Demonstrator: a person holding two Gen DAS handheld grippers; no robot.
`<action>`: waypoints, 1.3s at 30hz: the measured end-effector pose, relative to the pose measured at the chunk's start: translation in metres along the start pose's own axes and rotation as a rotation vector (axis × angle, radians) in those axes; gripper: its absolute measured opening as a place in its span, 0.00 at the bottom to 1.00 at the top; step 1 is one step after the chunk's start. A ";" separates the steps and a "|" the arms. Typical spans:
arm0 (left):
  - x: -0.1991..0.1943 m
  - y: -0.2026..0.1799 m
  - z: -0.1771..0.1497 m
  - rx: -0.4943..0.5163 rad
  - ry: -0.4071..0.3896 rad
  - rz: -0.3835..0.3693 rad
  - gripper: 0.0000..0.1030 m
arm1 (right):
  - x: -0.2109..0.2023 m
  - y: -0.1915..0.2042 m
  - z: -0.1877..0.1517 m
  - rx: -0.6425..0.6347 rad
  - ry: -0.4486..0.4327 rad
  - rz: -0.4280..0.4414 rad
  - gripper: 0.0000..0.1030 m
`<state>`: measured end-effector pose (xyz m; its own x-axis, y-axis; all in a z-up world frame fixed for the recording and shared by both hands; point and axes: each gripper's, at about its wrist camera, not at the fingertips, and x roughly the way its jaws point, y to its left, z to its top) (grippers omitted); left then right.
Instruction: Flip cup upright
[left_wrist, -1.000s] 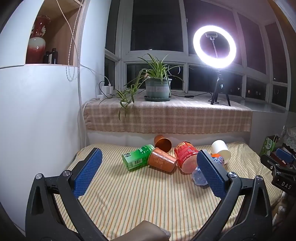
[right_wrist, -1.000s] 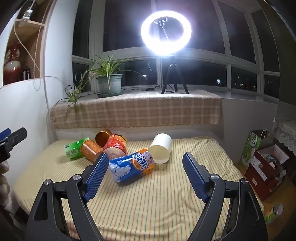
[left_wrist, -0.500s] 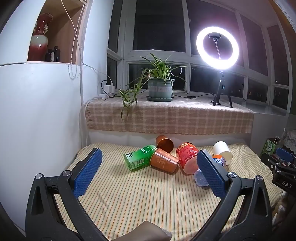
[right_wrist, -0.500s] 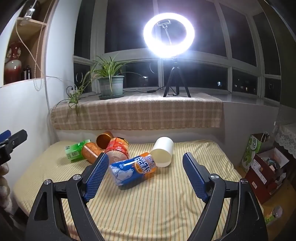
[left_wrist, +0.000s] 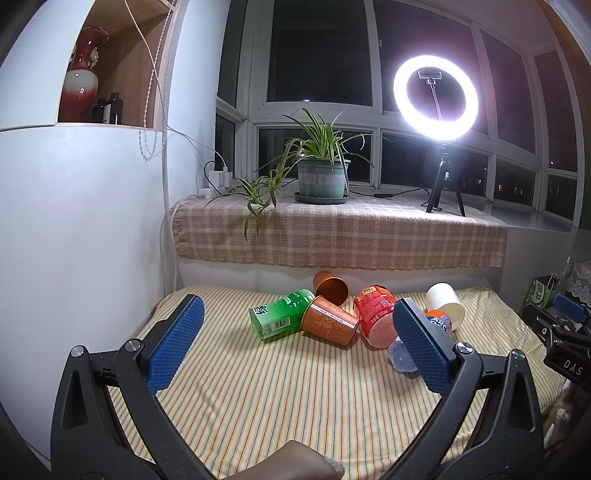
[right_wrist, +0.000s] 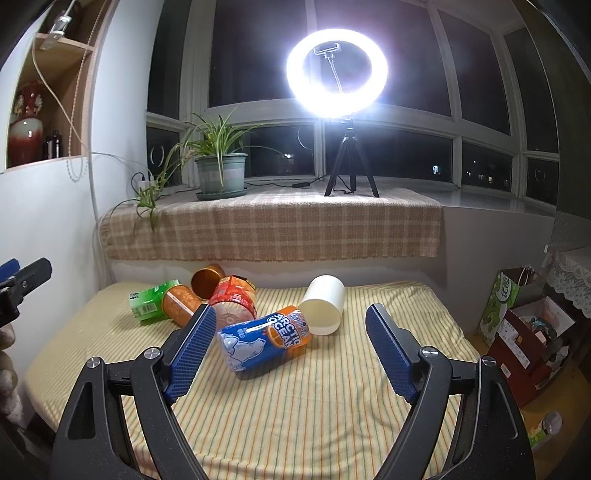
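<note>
- Six cups lie on their sides in one cluster on the striped cloth (right_wrist: 332, 424): one white cup (right_wrist: 325, 304), one blue-and-orange cup (right_wrist: 264, 338), one red cup (right_wrist: 234, 299), two copper cups (right_wrist: 179, 304) (right_wrist: 207, 281), one green cup (right_wrist: 149, 298). None stands upright.
- White cup: ahead of the right gripper (right_wrist: 290, 349), slightly right of its centre line; long axis runs away from the tool, open mouth facing toward it.
- Blue-and-orange cup: directly ahead, just beyond the finger gap, toward the left finger (right_wrist: 192, 349); long axis crosswise, tilted; orange end touching or just beside the white cup.
- Red, copper and green cups: ahead and left of the right gripper, packed together.
- Right gripper: jaws spread wide, holding nothing, level above the cloth, clear of every cup.
- Left gripper (left_wrist: 295, 343): jaws spread wide, empty; green cup (left_wrist: 280, 319) and copper cup (left_wrist: 328, 325) sit ahead between its fingers, red cup (left_wrist: 375, 314) beside the right finger.
- One ring light (right_wrist: 338, 74) and one potted plant (right_wrist: 221, 173) on the sill beyond.
</note>
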<state>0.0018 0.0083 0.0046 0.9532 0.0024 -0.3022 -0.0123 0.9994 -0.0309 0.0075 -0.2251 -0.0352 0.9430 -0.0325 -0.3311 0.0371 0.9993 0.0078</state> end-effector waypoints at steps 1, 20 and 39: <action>0.000 0.001 0.000 0.000 0.000 -0.001 1.00 | 0.000 0.000 0.000 0.000 0.000 0.000 0.81; 0.000 0.002 0.000 -0.002 -0.002 0.000 1.00 | 0.000 0.000 -0.002 -0.001 -0.003 -0.002 0.81; 0.001 0.004 0.000 -0.003 -0.002 0.000 1.00 | 0.006 0.004 -0.003 -0.009 0.012 0.002 0.81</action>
<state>0.0023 0.0119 0.0042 0.9538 0.0019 -0.3004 -0.0127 0.9993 -0.0338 0.0124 -0.2208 -0.0395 0.9392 -0.0306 -0.3421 0.0324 0.9995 -0.0004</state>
